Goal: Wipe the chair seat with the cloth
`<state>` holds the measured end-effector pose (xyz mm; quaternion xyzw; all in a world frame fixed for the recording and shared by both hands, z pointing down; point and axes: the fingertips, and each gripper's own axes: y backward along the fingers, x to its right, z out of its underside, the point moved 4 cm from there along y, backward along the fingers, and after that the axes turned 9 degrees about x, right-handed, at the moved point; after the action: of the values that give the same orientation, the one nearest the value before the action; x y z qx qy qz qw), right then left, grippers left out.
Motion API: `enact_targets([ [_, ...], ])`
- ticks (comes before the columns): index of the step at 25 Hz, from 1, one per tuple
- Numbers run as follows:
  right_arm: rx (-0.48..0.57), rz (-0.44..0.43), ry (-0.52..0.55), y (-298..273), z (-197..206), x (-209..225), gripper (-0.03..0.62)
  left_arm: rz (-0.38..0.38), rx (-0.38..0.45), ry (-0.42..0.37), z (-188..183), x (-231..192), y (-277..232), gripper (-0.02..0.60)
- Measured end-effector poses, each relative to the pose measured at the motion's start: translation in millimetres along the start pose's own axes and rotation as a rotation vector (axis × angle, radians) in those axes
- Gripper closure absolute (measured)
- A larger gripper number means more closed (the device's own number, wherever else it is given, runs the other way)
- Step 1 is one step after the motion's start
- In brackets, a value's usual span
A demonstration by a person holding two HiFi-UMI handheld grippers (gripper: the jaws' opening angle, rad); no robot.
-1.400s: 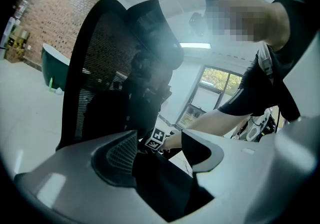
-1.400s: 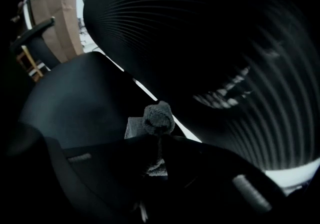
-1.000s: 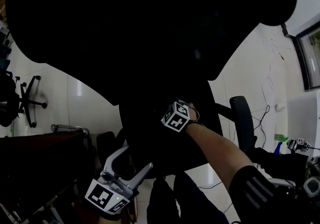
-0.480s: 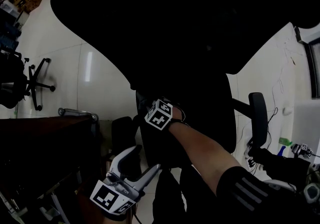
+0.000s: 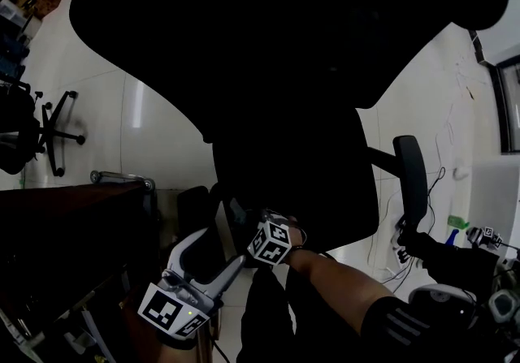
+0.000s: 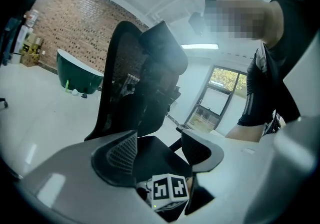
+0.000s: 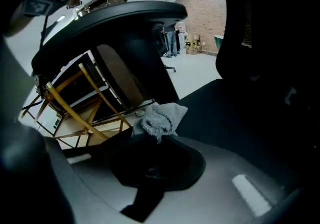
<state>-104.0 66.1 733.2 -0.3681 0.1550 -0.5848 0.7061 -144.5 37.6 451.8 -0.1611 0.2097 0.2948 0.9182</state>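
The black office chair fills the head view, its backrest [image 5: 284, 28] on top and its seat [image 5: 317, 191] below. My right gripper [image 5: 258, 231], with its marker cube [image 5: 270, 241], rests at the seat's near left edge. It is shut on a crumpled grey cloth [image 7: 160, 118], which sticks out past the jaws onto the seat edge [image 7: 225, 113]. The cloth is hidden in the dark head view. My left gripper [image 5: 221, 248] hangs open just left of the right one, off the seat. Between its spread jaws I see the right gripper's cube [image 6: 170, 190] and the seat [image 6: 150, 155].
An armrest [image 5: 409, 170] stands at the seat's right side. A dark desk [image 5: 65, 248] lies near left, with a wooden frame [image 7: 75, 102] under it. Another wheeled chair [image 5: 49, 142] stands on the white floor at far left. Cables and bottles [image 5: 451, 235] lie at right.
My right gripper has slid with the cloth from the middle of the seat toward its near left edge. The left gripper has stayed open and hardly moved.
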Motion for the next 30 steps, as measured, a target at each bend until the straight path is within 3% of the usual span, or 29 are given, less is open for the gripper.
enact_targets([
  [4, -0.046, -0.070, 0.003, 13, 43, -55, 0.566, 0.003, -0.025, 0.007, 8, 5, 3, 0.281],
  [9, -0.078, -0.132, -0.009, 34, 75, -92, 0.566, 0.021, -0.046, 0.035, 20, 19, 0, 0.281],
  [15, -0.039, -0.145, 0.002, 55, 75, -94, 0.566, 0.058, -0.078, 0.069, 42, 41, -13, 0.281],
  [20, -0.125, -0.187, 0.115, 63, 115, -97, 0.566, 0.071, -0.100, 0.079, 51, 47, -20, 0.281],
  [23, -0.157, -0.162, 0.137, 75, 134, -87, 0.566, 0.077, -0.103, 0.076, 52, 53, -25, 0.281],
  [30, -0.251, 0.005, 0.028, 142, 195, -17, 0.566, 0.106, -0.117, 0.086, 57, 71, -42, 0.281],
])
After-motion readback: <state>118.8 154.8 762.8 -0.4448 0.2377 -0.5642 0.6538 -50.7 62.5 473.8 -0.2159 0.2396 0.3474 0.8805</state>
